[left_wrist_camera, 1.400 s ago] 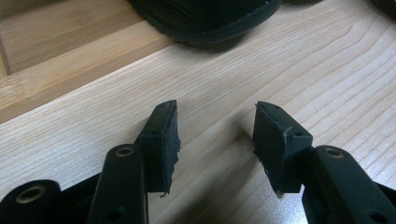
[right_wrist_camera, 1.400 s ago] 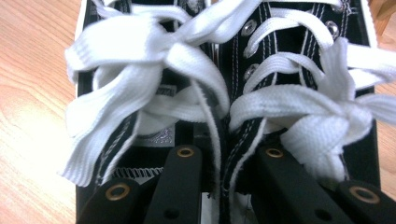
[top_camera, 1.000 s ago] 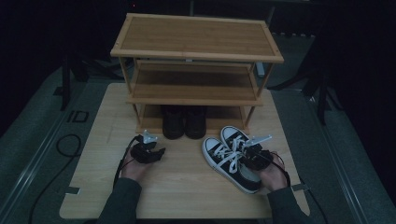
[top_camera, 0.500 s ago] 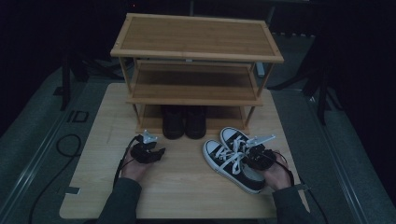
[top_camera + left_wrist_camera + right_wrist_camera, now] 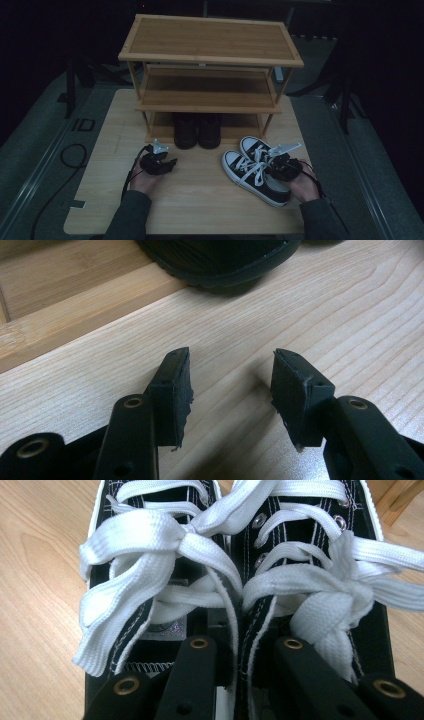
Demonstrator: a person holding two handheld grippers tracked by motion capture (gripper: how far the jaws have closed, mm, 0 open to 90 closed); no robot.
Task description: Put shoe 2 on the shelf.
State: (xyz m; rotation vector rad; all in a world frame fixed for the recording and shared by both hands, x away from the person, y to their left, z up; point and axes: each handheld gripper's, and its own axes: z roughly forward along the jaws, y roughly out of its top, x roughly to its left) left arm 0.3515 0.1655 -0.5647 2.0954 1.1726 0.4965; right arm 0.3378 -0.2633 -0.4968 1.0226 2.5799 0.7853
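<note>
A pair of black sneakers (image 5: 248,169) with white laces and toe caps lies side by side on the wooden table (image 5: 200,200), right of centre, toes toward the rack. My right gripper (image 5: 279,165) comes in from their heels. In the right gripper view its jaws reach one into each shoe, and the gripper (image 5: 242,655) is shut on the two touching inner walls of the sneakers (image 5: 240,580). My left gripper (image 5: 166,163) rests low over the table at left, open, with bare wood between its pads (image 5: 172,390).
A three-tier wooden shoe rack (image 5: 210,40) stands at the back of the table. A pair of black shoes (image 5: 197,131) sits under its lowest shelf, just beyond the left gripper; one sole (image 5: 220,260) shows close ahead. A cable (image 5: 70,155) lies off the table's left edge.
</note>
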